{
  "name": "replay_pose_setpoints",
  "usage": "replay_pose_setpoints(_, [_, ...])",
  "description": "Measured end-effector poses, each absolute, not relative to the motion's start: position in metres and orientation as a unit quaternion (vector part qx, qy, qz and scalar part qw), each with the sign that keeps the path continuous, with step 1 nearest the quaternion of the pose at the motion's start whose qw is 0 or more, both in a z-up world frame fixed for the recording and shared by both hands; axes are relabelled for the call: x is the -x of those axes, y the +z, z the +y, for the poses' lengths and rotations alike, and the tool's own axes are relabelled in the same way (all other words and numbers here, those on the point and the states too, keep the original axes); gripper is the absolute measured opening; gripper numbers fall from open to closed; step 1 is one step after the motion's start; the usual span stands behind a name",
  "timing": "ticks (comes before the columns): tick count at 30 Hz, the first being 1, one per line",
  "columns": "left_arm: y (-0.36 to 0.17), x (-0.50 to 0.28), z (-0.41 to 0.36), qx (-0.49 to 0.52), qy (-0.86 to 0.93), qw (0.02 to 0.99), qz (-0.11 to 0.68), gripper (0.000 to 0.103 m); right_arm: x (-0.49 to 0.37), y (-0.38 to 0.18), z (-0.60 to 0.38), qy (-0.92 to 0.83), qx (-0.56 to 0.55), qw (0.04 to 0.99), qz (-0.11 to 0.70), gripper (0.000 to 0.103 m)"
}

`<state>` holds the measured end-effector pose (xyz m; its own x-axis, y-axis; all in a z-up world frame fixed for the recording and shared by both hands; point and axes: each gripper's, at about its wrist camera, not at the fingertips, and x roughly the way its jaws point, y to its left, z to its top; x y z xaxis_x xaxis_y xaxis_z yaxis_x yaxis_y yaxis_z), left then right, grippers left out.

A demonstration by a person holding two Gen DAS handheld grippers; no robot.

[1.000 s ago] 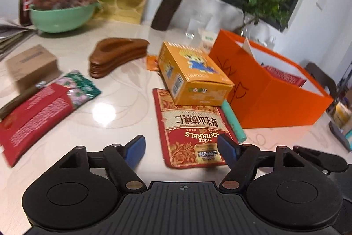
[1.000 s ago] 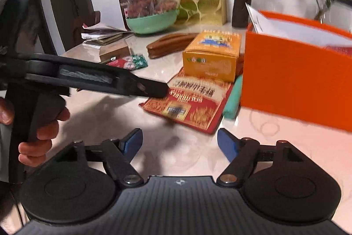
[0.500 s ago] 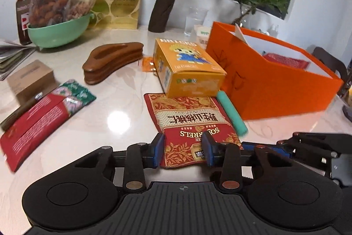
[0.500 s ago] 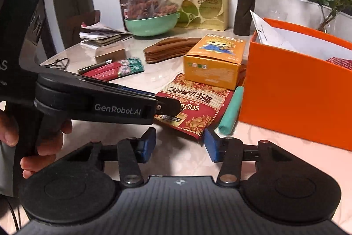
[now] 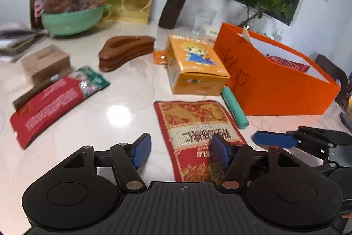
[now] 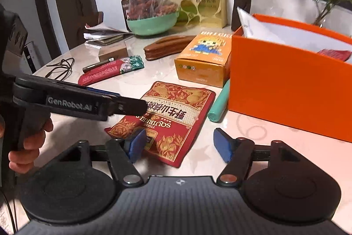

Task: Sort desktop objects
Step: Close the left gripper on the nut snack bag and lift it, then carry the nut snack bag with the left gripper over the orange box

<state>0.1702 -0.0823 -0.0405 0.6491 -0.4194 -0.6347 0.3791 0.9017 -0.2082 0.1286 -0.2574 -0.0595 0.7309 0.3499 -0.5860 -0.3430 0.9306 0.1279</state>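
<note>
We see a flat red-and-gold Three Squirrels snack pouch (image 5: 198,136) lying on the marble table (image 5: 123,102), its printed face up, just in front of the orange cartoon box (image 5: 193,67) and beside a teal tube (image 5: 234,110) that rests against the orange bin (image 5: 275,89). Our left gripper (image 5: 180,152) has its jaws spread apart, the right pad over the pouch's near edge, the left pad over bare table. Our right gripper (image 6: 180,145) is likewise spread wide, its left pad at the pouch's near corner, nothing held between.
</note>
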Motion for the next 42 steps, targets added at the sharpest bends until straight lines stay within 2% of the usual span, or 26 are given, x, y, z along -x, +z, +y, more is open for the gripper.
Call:
replay_pose_setpoints(1, [-0.041, -0.170, -0.086, 0.023, -0.226, 0.907, 0.355, 0.064, -0.130, -0.060, -0.256, 0.188, -0.002, 0.930, 0.316, 0.071])
replay_pose_setpoints(2, [-0.041, -0.170, -0.089, 0.021, -0.234, 0.904, 0.356, 0.059, -0.131, -0.060, -0.253, 0.195, 0.001, 0.928, 0.316, 0.065])
replay_pose_setpoints(4, [-0.042, -0.168, -0.097, 0.003, -0.229, 0.907, 0.352, 0.059, -0.130, -0.060, -0.245, 0.198, 0.019, 0.928, 0.314, 0.062])
replay_pose_setpoints(5, [-0.042, -0.166, -0.100, -0.005, -0.229, 0.909, 0.348, 0.058, -0.130, -0.060, -0.243, 0.201, 0.022, 0.928, 0.313, 0.058])
replay_pose_setpoints(6, [-0.043, -0.165, -0.100, -0.002, -0.230, 0.910, 0.346, 0.058, -0.130, -0.060, -0.242, 0.215, 0.011, 0.925, 0.314, 0.049])
replay_pose_setpoints(9, [-0.043, -0.162, -0.103, 0.015, -0.233, 0.910, 0.343, 0.055, -0.128, -0.059, -0.234, 0.215, 0.011, 0.926, 0.310, 0.040])
replay_pose_setpoints(10, [-0.042, -0.159, -0.104, 0.010, -0.230, 0.911, 0.341, 0.047, -0.127, -0.058, -0.233, 0.212, 0.014, 0.927, 0.308, 0.039])
replay_pose_setpoints(11, [-0.040, -0.156, -0.105, 0.009, -0.229, 0.913, 0.337, 0.039, -0.125, -0.057, -0.232, 0.211, 0.016, 0.928, 0.305, 0.026])
replay_pose_setpoints(12, [-0.038, -0.153, -0.104, 0.010, -0.228, 0.914, 0.336, 0.034, -0.124, -0.057, -0.233, 0.206, 0.016, 0.930, 0.304, 0.019])
replay_pose_setpoints(14, [-0.036, -0.150, -0.102, 0.017, -0.222, 0.914, 0.340, 0.016, -0.123, -0.056, -0.238, 0.205, 0.005, 0.929, 0.307, 0.016])
replay_pose_setpoints(15, [-0.036, -0.149, -0.100, 0.020, -0.219, 0.913, 0.344, 0.014, -0.122, -0.056, -0.240, 0.202, 0.003, 0.930, 0.307, 0.014])
replay_pose_setpoints(20, [-0.030, -0.136, -0.099, 0.050, -0.218, 0.912, 0.344, 0.011, -0.106, -0.044, -0.245, 0.205, 0.012, 0.934, 0.291, 0.012])
replay_pose_setpoints(26, [0.013, -0.114, -0.117, 0.054, -0.232, 0.923, 0.302, 0.012, -0.082, -0.009, -0.266, 0.202, 0.006, 0.948, 0.245, 0.011])
replay_pose_setpoints(35, [0.074, -0.136, -0.216, 0.047, -0.293, 0.921, 0.253, 0.012, -0.083, 0.051, -0.348, 0.133, 0.004, 0.973, 0.191, 0.011])
replay_pose_setpoints(42, [0.068, -0.184, -0.306, 0.048, -0.332, 0.908, 0.250, 0.012, -0.115, 0.058, -0.426, 0.069, -0.004, 0.979, 0.192, 0.012])
